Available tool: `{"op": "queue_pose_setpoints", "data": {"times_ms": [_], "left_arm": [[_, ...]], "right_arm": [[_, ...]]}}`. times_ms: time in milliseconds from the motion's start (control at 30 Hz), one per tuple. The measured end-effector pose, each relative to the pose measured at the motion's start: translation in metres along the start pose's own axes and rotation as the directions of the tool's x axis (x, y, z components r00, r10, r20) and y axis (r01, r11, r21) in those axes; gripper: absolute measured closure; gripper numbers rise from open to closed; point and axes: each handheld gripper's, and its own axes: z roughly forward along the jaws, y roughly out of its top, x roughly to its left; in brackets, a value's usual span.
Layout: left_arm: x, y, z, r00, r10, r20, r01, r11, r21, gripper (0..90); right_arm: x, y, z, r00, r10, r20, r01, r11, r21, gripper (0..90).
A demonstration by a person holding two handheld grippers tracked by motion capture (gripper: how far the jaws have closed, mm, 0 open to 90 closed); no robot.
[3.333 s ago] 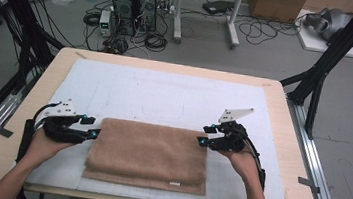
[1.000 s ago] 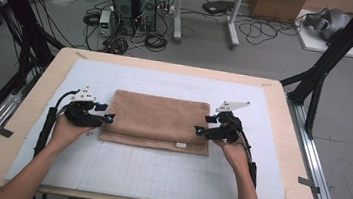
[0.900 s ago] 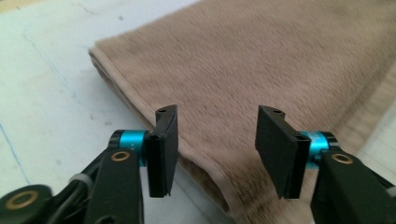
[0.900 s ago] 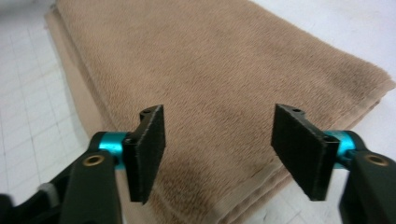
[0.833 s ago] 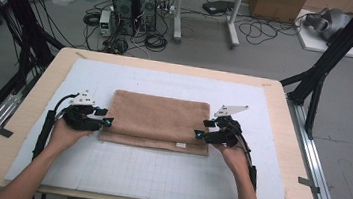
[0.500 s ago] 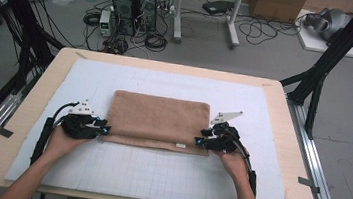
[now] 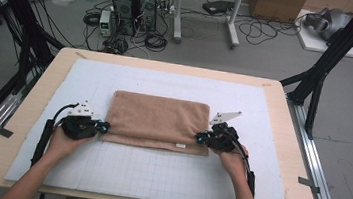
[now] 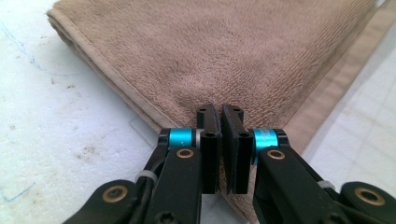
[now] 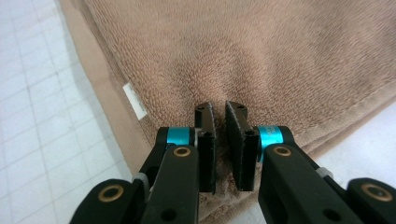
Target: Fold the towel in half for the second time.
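Both grippers have slid back from the towel's [image 7: 159,120] side edges to its near corners since a second ago, jaws just closing. Left gripper [image 7: 102,127] is clenched on the near-left corner, right gripper [image 7: 201,138] on the near-right (terry bunched between pads). Folded brown towel lies mid-mat [image 7: 165,179], long axis left-right. White tag [image 9: 135,100] on the near hem, unreadable.

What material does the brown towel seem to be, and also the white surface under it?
The towel looks like terry cloth, probably cotton: matte looped pile with a flat stitched hem. The white mat looks like smooth foam board or plastic sheet, matte, printed with a faint grid and lightly scuffed; which one is unclear.
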Motion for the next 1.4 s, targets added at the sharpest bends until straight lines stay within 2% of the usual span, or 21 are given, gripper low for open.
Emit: {"op": "queue_pose_setpoints", "data": {"times_ms": [167,333,433,533,667,733,767,867,900,933,967,1033,1100,1167,1300,1333,1400], "left_arm": [[0.003,0.005,-0.01,0.9983,-0.04,0.041,0.042,0.9983,-0.039,85.9],[-0.001,0.014,-0.026,0.9991,-0.014,0.039,0.017,0.9966,-0.08,85.9],[-0.005,0.015,-0.032,0.9991,0.006,0.042,-0.003,0.9972,-0.075,85.9],[-0.009,0.009,-0.031,0.999,0.033,0.031,-0.031,0.9988,-0.037,85.8],[-0.013,-0.008,-0.016,0.9992,0.031,0.025,-0.032,0.9988,0.038,84.7],[-0.016,-0.014,-0.012,0.9993,0.031,0.021,-0.032,0.999,0.031,84.2],[-0.016,-0.016,-0.012,0.9996,0.023,0.018,-0.024,0.9995,0.019,84.2],[-0.016,-0.015,-0.013,0.9995,0.018,0.027,-0.019,0.9996,0.022,82.4],[-0.015,-0.013,-0.015,0.9995,0.015,0.029,-0.015,0.9996,0.023,78.7],[-0.015,-0.011,-0.017,0.9997,0.009,0.025,-0.01,0.9999,0.012,72.8],[-0.014,-0.008,-0.02,0.9998,0.009,0.019,-0.009,0.9999,-0.01,70.6],[-0.013,-0.002,-0.025,0.9998,-0.006,0.02,0.007,0.9981,-0.061,68.6],[-0.015,0.004,-0.027,0.9999,0.005,0.015,-0.003,0.9969,-0.078,69.3],[-0.017,0.005,-0.024,0.9996,0.024,0.018,-0.023,0.9981,-0.058,71.7],[-0.018,-0.004,-0.012,0.9989,0.046,0.008,-0.047,0.9979,0.044,73.9],[-0.018,-0.008,-0.01,0.9989,0.047,0.006,-0.047,0.9978,0.047,73.8],[-0.017,-0.015,-0.009,0.9998,0.016,0.011,-0.016,0.9996,0.024,73.6]], "right_arm": [[0.0,0.008,-0.015,0.9999,-0.01,-0.005,0.01,0.998,-0.054,82.6],[0.005,0.017,-0.03,0.9996,-0.028,-0.008,0.027,0.996,-0.086,82.4],[0.011,0.019,-0.037,0.9991,-0.041,-0.011,0.04,0.995,-0.093,82.1],[0.017,0.015,-0.035,0.9983,-0.054,-0.019,0.053,0.996,-0.065,81.1],[0.023,-0.001,-0.019,0.9982,-0.05,-0.034,0.05,0.999,0.004,78.8],[0.023,-0.007,-0.01,0.9985,-0.03,-0.046,0.032,0.998,0.048,78.5],[0.022,-0.01,-0.008,0.9987,-0.03,-0.043,0.032,0.998,0.051,78.5],[0.02,-0.015,-0.007,0.9984,-0.012,-0.056,0.014,0.999,0.04,76.5],[0.02,-0.014,-0.008,0.9982,-0.006,-0.059,0.008,0.999,0.031,71.2],[0.019,-0.013,-0.011,0.9987,0.005,-0.051,-0.005,1.0,0.012,66.6],[0.019,-0.011,-0.016,0.9981,0.021,-0.058,-0.022,1.0,-0.017,65.9],[0.021,-0.006,-0.025,0.9989,0.002,-0.047,-0.006,0.996,-0.091,65.6],[0.021,-0.001,-0.027,0.9991,-0.011,-0.042,0.006,0.995,-0.101,66.4],[0.023,-0.001,-0.023,0.999,-0.027,-0.037,0.024,0.997,-0.078,67.6],[0.023,-0.006,-0.01,0.9983,-0.029,-0.05,0.03,0.999,0.016,67.3],[0.024,-0.008,-0.008,0.9987,-0.028,-0.043,0.029,0.999,0.035,66.9],[0.025,-0.012,-0.006,0.9985,-0.052,-0.018,0.052,0.998,0.046,66.8]]}}
